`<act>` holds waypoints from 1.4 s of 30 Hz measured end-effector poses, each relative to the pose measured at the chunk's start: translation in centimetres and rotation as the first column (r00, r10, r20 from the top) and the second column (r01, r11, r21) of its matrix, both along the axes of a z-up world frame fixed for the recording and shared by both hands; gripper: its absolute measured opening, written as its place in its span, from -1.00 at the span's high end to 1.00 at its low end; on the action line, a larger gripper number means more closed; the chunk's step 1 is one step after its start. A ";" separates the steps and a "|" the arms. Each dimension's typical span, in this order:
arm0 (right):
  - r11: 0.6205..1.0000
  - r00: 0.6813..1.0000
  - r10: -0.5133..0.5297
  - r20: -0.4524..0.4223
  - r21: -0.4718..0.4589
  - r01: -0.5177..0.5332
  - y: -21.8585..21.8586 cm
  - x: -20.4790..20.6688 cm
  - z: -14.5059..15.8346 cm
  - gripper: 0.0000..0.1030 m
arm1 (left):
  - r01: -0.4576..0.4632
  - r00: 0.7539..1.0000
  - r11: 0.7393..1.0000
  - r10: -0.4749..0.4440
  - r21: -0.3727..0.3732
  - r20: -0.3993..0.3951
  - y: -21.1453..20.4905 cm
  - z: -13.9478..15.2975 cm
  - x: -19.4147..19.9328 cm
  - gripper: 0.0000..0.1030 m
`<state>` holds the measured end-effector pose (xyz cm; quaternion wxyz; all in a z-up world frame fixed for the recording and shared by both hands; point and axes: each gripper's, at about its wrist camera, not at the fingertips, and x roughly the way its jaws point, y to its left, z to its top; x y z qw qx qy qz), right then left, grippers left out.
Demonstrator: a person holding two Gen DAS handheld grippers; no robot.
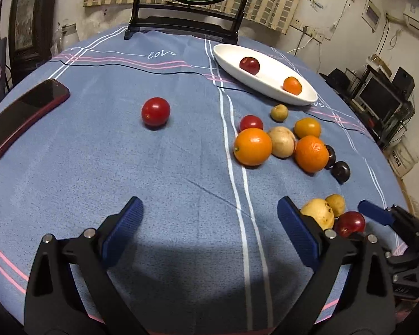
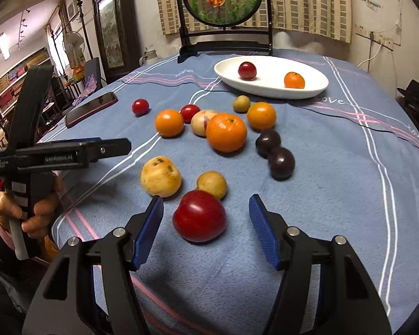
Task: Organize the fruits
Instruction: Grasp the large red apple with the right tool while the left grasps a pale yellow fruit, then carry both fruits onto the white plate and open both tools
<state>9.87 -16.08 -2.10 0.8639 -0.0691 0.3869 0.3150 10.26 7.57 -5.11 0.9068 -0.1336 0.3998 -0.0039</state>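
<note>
A white oval plate (image 1: 271, 79) (image 2: 268, 81) at the far side holds a dark red fruit (image 2: 247, 70) and a small orange (image 2: 294, 80). Loose on the blue cloth lie oranges (image 1: 252, 146), dark plums (image 2: 281, 163), yellow fruits (image 2: 160, 176) and a lone red tomato (image 1: 155, 111). My right gripper (image 2: 206, 203) is open, and a big red fruit (image 2: 199, 216) (image 1: 350, 223) lies between its fingers, clear of both pads. My left gripper (image 1: 209, 206) (image 2: 114, 143) stands wide open over bare cloth, left of the fruit pile, with nothing in it.
A dark red phone (image 1: 25, 111) (image 2: 92, 109) lies at the left of the table. A round picture screen on a black stand (image 1: 181, 25) (image 2: 223, 44) stands at the back. A person's hand (image 2: 39, 217) grips the left tool. Shelves and furniture surround the round table.
</note>
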 end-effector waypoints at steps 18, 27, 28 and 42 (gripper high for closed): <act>0.997 0.998 0.043 -0.056 0.065 -0.039 -0.8 0.0 -0.9 0.21 | 0.005 1.000 1.000 -0.006 0.018 0.011 -0.6 0.3 0.4 -0.89; 0.980 0.994 -0.035 -0.100 0.193 0.054 -4.4 1.2 -0.7 0.21 | 0.299 0.953 0.950 -0.303 0.088 0.028 -7.0 0.5 -0.3 -0.47; 0.979 0.995 -0.029 -0.100 0.196 0.048 -4.4 1.2 -0.7 0.21 | 0.320 0.946 0.943 -0.323 0.091 0.026 -7.5 0.6 -0.3 -0.39; 0.974 0.991 -0.007 -0.131 0.222 0.036 -4.5 1.1 -1.0 0.21 | 0.370 0.927 0.917 -0.374 0.151 -0.002 -9.9 0.4 1.0 -0.18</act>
